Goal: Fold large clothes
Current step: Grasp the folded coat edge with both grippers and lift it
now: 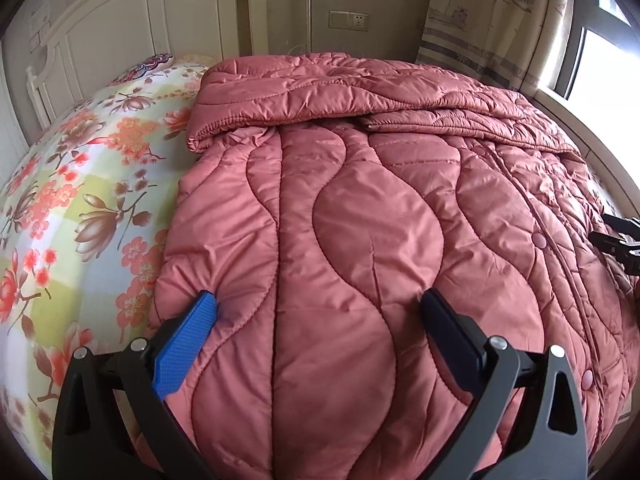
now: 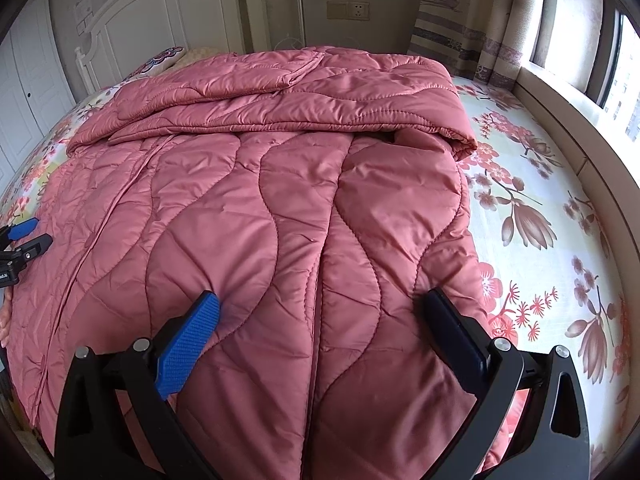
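Note:
A large pink quilted coat [image 1: 360, 220] lies spread on the bed, its sleeves folded across the far end [image 1: 340, 92]. It also fills the right wrist view [image 2: 280, 208]. My left gripper [image 1: 318, 300] is open, its fingertips pressed onto the coat's near left part. My right gripper [image 2: 322, 300] is open, its fingertips resting on the coat's near right part close to its right edge. The right gripper shows at the right edge of the left wrist view [image 1: 620, 240]; the left gripper shows at the left edge of the right wrist view [image 2: 24, 240].
The bed has a floral sheet [image 1: 80, 200], bare on the left and on the right [image 2: 540, 220]. A white headboard [image 1: 132, 28] stands at the far end. A curtain [image 2: 480, 20] and a window ledge [image 2: 580, 160] run along the right side.

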A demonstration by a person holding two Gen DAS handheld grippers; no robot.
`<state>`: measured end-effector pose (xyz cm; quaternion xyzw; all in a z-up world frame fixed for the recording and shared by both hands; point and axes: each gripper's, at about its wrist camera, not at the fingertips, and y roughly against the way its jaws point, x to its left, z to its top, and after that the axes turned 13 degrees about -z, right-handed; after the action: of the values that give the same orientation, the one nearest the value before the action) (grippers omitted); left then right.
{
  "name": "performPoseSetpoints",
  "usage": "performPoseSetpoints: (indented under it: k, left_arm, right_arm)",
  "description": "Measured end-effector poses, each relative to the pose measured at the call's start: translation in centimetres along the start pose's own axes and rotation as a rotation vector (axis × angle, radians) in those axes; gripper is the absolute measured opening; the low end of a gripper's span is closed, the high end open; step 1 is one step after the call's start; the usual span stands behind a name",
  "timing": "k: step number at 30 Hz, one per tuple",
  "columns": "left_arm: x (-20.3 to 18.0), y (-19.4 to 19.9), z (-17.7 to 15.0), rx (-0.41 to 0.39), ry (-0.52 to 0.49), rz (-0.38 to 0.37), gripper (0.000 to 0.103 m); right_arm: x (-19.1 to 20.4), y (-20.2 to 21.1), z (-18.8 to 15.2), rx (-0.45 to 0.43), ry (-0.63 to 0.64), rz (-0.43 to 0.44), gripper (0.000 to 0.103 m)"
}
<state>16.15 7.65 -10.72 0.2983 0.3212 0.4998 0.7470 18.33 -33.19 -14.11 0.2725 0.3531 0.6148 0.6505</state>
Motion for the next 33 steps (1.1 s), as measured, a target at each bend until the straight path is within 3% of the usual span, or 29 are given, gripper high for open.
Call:
performPoseSetpoints:
  k: [4, 9, 13, 16, 19, 21, 24, 26, 28, 33]
  left_arm:
    - [0.5, 0.3, 0.2, -0.012, 0.022, -0.034, 0.101]
    - [3.0, 5.9, 0.3, -0.153, 0.131, -0.213, 0.101]
    - [6.0, 10.0, -1.9, -0.209, 0.144, -0.16, 0.101]
    - [7.5, 10.5, -5.0, -0.177, 0.184, -0.16, 0.101]
    - [7.7, 10.1, -8.0, -0.142, 0.198, -0.18, 0.101]
    - [7.3, 9.7, -9.7, -0.137, 0.208, -0.225, 0.101]
    - [5.4, 9.7, -10.7, -0.154, 0.174, -0.221, 0.101]
    - [4.0, 9.7, -11.2, -0.15, 0.162, -0.268, 0.101]
    - [2.8, 9.7, -11.6, -0.15, 0.154, -0.304, 0.101]
    - [2.5, 9.9, -12.4, -0.193, 0.169, -0.329, 0.093]
  right_arm:
    - [-0.4, 0.2, 0.4, -0.004, -0.033, 0.016, 0.098]
    - [-4.0, 4.6, 0.3, -0.088, -0.162, 0.117, 0.098]
    - [-8.4, 8.2, -2.6, -0.142, -0.19, 0.043, 0.098]
    - [-12.0, 8.8, -6.8, -0.117, -0.281, 0.023, 0.098]
    - [-13.7, 8.6, -11.1, -0.091, -0.363, 0.072, 0.098]
    - [-13.6, 8.6, -13.5, -0.09, -0.394, 0.121, 0.098]
    - [-11.6, 9.1, -14.9, -0.117, -0.363, 0.136, 0.097]
    - [-9.7, 9.5, -15.0, -0.128, -0.318, 0.161, 0.079]
    - [-8.0, 9.6, -14.8, -0.134, -0.285, 0.207, 0.077]
    - [-5.8, 9.4, -14.1, -0.147, -0.254, 0.167, 0.073]
